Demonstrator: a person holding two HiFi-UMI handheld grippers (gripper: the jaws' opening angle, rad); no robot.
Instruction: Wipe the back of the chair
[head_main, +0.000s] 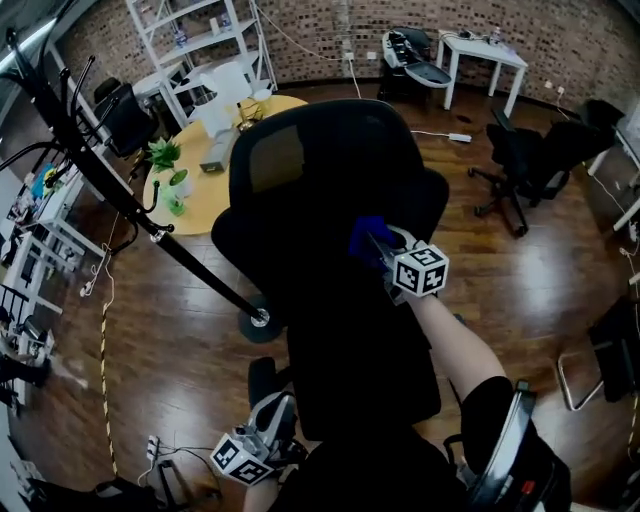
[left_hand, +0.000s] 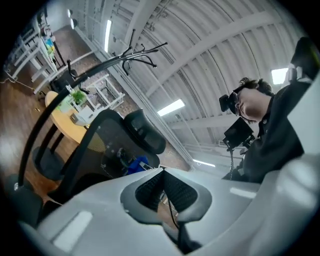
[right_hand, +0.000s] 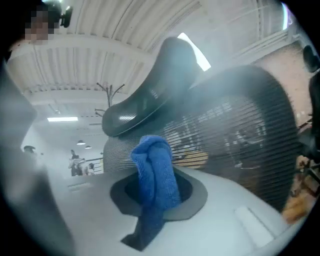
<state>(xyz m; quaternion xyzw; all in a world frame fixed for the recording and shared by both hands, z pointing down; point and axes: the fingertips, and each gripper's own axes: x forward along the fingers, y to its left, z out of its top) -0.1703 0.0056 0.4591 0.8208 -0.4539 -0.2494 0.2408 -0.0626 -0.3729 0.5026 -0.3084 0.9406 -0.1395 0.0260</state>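
Floor (head_main: 150, 330) of dark wood boards runs under everything. A black office chair (head_main: 330, 190) stands mid-frame in our head view with its back toward us. The right gripper view shows that back as ribbed mesh (right_hand: 240, 130) with a curved headrest (right_hand: 150, 95) above it. Past the chair we note a round yellow table (head_main: 195, 200) carrying a potted plant (head_main: 165, 155). A black coat stand (head_main: 120, 195) slants across the left side, and its foot sits near the chair.

The right gripper (head_main: 380, 246) is raised at arm's length against the right half of the backrest, about mid-height. Its fingers are clamped on a folded blue cloth (right_hand: 155, 175). The cloth bulges above the jaws and a tail hangs below them. It sits right at the mesh, though we cannot tell for sure whether it presses on it.

The left gripper (left_hand: 164, 192) is low and close to our body, well apart from the backrest. Its fingers are pressed together with nothing between them.
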